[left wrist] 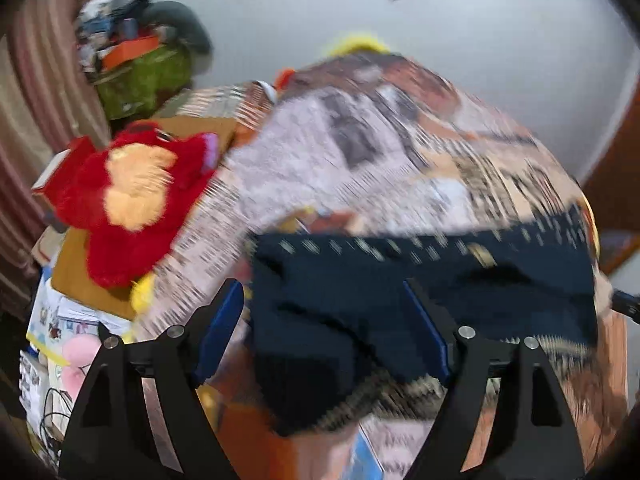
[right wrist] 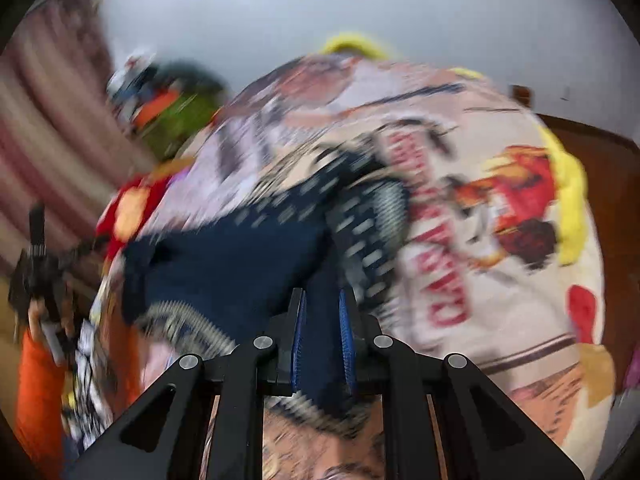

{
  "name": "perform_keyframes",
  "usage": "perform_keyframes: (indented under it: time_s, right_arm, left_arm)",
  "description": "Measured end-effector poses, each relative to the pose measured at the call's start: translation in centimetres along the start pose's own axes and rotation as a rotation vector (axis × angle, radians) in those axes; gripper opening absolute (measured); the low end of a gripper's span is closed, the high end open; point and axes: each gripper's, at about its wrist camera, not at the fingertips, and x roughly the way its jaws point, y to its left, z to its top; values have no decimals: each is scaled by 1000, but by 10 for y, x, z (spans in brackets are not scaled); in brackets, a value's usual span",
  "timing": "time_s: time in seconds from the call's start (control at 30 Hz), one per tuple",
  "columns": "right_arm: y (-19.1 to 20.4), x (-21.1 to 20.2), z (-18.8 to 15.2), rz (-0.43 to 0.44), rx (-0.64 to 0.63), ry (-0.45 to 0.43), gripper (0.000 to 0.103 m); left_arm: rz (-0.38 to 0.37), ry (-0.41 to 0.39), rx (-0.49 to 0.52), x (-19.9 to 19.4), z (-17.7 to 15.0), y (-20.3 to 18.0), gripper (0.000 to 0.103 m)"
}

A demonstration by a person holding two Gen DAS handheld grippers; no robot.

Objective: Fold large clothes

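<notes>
A dark navy garment (left wrist: 420,292) with a pale patterned trim lies on a printed bedspread (left wrist: 400,152). Both views are motion-blurred. My left gripper (left wrist: 328,304) is open, its blue pads (left wrist: 222,328) spread wide on either side of the navy cloth. My right gripper (right wrist: 322,312) is shut on a fold of the navy garment (right wrist: 224,264), which runs away from it to the left. The left gripper and the hand holding it show at the left edge of the right wrist view (right wrist: 40,264).
A red and cream plush toy (left wrist: 132,196) lies left of the bed on brown cardboard (left wrist: 80,276). A green box of clutter (left wrist: 140,76) stands at the back left by striped curtains (left wrist: 32,128). A white wall (left wrist: 440,28) is behind. A yellow blanket fringe (right wrist: 568,200) edges the bed.
</notes>
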Motion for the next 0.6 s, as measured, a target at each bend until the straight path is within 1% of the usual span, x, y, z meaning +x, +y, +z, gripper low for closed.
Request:
perform_keyframes:
  time_s: [0.1, 0.17, 0.23, 0.3, 0.33, 0.4, 0.43, 0.47, 0.53, 0.6]
  right_arm:
    - [26, 22, -15, 35, -57, 56, 13]
    - [39, 41, -24, 35, -96, 95, 13]
    - [51, 63, -29, 20, -132, 134, 13]
    - [59, 85, -30, -16, -140, 155, 13]
    - [60, 92, -27, -34, -140, 152, 13]
    - [62, 100, -16, -51, -142, 128, 13]
    - [63, 102, -7, -54, -142, 112, 13]
    - [62, 102, 0, -55, -139, 101, 13]
    - [61, 100, 20, -72, -138, 56, 13]
    - [57, 93, 42, -105, -135, -24, 13]
  left_arm:
    - [-41, 54, 76, 12, -18, -25, 80]
    - [-53, 106, 148, 32, -32, -50, 80]
    - [-46, 138, 193, 50, -39, -67, 80]
    - [-10, 170, 233, 76, -40, -84, 80]
    - [5, 170, 239, 82, -38, -87, 80]
    - [46, 149, 241, 95, -20, -93, 80]
    - [55, 138, 236, 97, -13, -92, 80]
    - [79, 109, 219, 98, 5, -90, 80]
    - [102, 62, 179, 95, 28, -80, 80]
    - [149, -3, 115, 86, 54, -67, 80]
